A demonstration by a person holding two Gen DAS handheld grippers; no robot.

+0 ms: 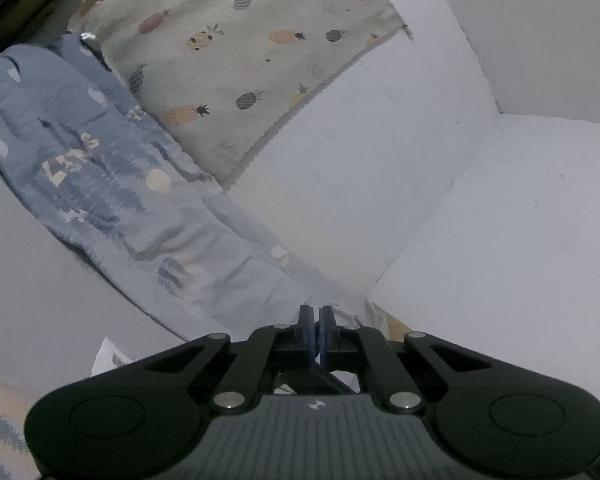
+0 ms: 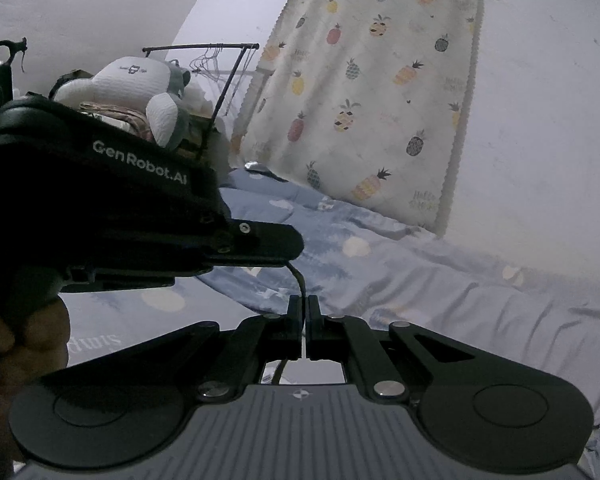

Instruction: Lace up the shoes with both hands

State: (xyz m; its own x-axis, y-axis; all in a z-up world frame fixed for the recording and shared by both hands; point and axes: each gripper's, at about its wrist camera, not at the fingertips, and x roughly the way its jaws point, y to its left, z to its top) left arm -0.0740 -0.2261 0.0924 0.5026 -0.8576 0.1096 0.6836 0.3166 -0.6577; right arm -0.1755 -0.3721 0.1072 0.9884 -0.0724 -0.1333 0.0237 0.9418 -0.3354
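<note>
While no shoe was visible, the right gripper [image 2: 304,304] pinched a dark lace [image 2: 299,276] running toward eleven o'clock, the left gripper [image 1: 316,314] closed, apparently empty, progress unclear

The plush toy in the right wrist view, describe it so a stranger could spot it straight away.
Start at the pineapple-print cloth hanging on the wall and look left, past the thin black rack. The plush toy sits there on a pile: quilted white with grey parts, the only soft rounded thing there.
</note>
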